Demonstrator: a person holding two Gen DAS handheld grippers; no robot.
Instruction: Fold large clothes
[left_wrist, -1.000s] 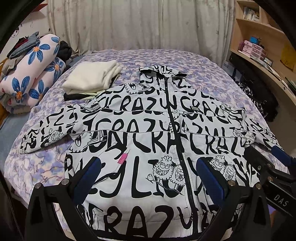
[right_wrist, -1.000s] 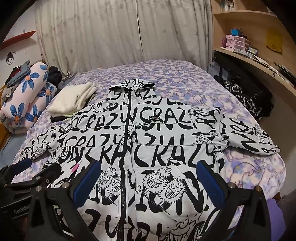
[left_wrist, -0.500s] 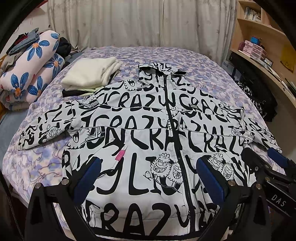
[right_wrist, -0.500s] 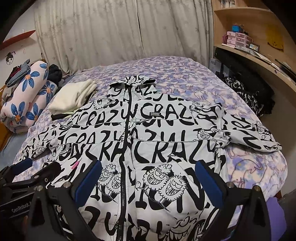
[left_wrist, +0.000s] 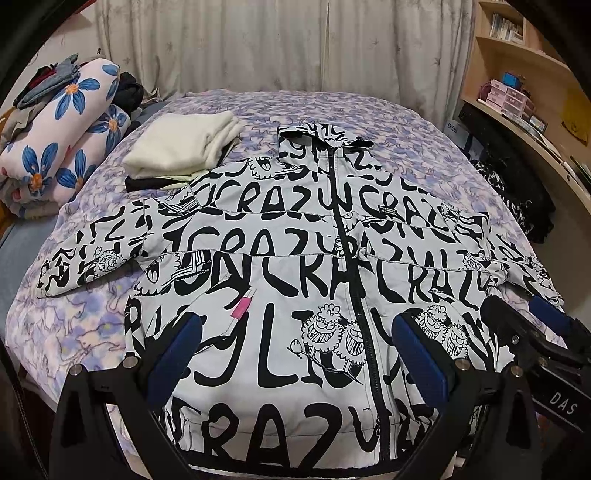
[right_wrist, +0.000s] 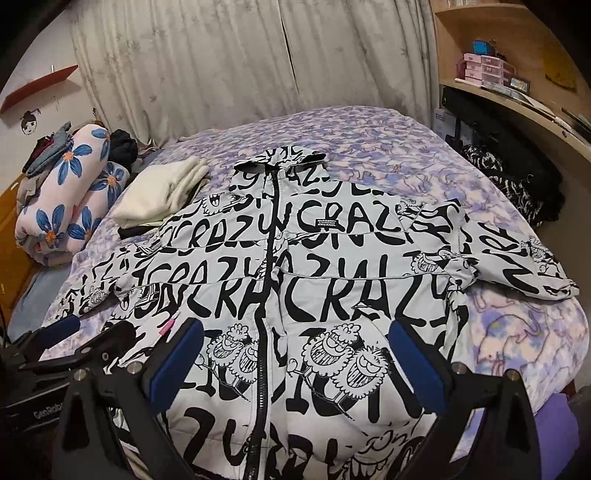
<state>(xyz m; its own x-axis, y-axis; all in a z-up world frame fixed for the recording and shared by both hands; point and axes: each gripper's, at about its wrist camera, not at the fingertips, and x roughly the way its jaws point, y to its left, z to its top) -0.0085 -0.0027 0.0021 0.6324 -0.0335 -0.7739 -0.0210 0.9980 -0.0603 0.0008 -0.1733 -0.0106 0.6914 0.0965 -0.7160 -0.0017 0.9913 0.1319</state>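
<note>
Your jacket (left_wrist: 295, 280) lies face up and zipped on the bed (left_wrist: 369, 122), collar toward the curtain, hem at the near edge, both sleeves spread out to the sides. No fold looks started.

The main risk is the near edge: the hem overhangs the mattress a little, and the padded fabric looks slick, so a one-sided pull on a sleeve could drag the whole body toward you and off the bed. The left sleeve (left_wrist: 96, 254) ends close to the cream stack (left_wrist: 181, 144), so a wide sweep there could knock that pile askew. A thin pinch may slip off the puffy shell, and a deep one may catch the bedspread too.

Your left hand-held gripper (left_wrist: 295, 354) hovers low over the lower front, left of the zip, jaws wide and empty. Your right hand-held gripper (right_wrist: 295, 354) sits beside it, astride the zip, also wide and empty. Both point straight up the bed, level, touching nothing as far as I can tell.
</note>
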